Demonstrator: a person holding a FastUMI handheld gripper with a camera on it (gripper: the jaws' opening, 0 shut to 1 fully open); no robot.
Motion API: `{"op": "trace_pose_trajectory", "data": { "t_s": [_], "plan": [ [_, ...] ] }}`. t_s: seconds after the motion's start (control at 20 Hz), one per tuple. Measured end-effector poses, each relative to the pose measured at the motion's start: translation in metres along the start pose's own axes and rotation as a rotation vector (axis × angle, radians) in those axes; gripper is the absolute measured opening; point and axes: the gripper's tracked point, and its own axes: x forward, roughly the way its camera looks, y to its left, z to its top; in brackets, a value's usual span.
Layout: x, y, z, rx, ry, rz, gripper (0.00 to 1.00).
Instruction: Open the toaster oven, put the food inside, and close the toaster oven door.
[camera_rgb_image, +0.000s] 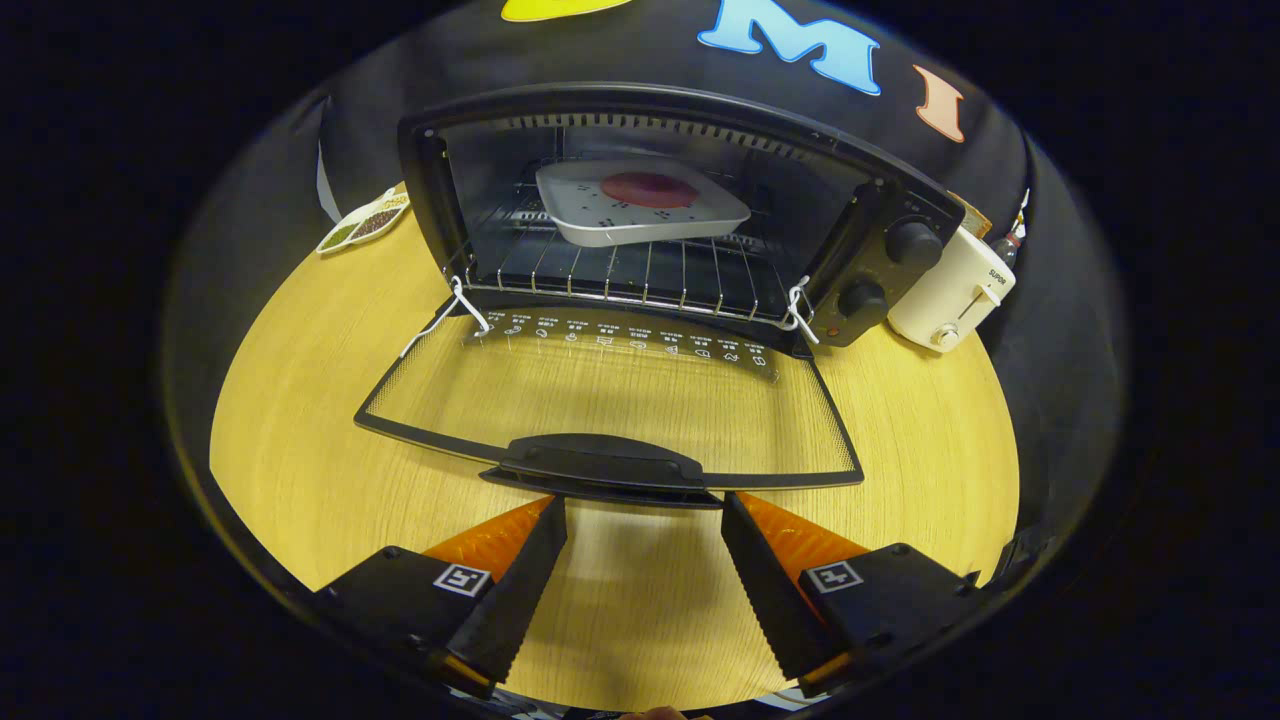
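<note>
A round wooden counter (300, 440) fills the lower half of the picture, with the black cloth wall of the booth behind it. On the counter, in the upper middle of the frame, stands a black toaster oven (660, 215). Its glass door (610, 400) is folded all the way down and lies flat toward the viewer, the dark handle (600, 462) at its near edge. Inside the oven, on the wire rack (620, 272), sits a white tray (640, 205) with a flat, round reddish piece of food (650, 189) on it. Two black knobs (888, 268) are on the right side of the oven front. Just beside the oven at the right stands a small white toaster (952, 290). At the upper left, near the counter's edge, lies a small dish (362, 222) with divided parts holding dark and greenish bits.

At the bottom, the hand-held gripper (643, 520) has its two black and orange fingers (520, 570) spread wide apart, pinching nothing. The tips are just before the door handle, seemingly slightly under it; whether they touch it I cannot tell.
</note>
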Motion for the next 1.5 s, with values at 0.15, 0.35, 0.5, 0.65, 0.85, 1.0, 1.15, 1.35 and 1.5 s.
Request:
{"op": "trace_pose_trajectory", "data": {
  "t_s": [0.15, 0.35, 0.5, 0.65, 0.85, 1.0, 1.15, 1.35, 1.5],
  "plan": [
    [-0.017, -0.004, 0.014, -0.064, -0.093, -0.023, 0.99],
    [-0.051, -0.005, 0.055, -0.080, -0.268, -0.026, 0.99],
    [-0.077, -0.011, 0.089, -0.031, -0.370, -0.024, 0.97],
    [-0.121, -0.009, 0.124, -0.032, -0.515, -0.027, 0.99],
    [-0.193, -0.033, 0.157, -0.093, -0.738, -0.079, 0.98],
    [-0.230, -0.059, 0.161, -0.055, -0.830, -0.083, 0.98],
    [-0.255, -0.096, 0.158, -0.006, -0.856, -0.108, 0.98],
    [-0.293, -0.158, 0.150, 0.026, -0.919, -0.205, 0.98],
    [-0.308, -0.194, 0.138, 0.086, -0.933, -0.234, 0.98]
  ]
}}
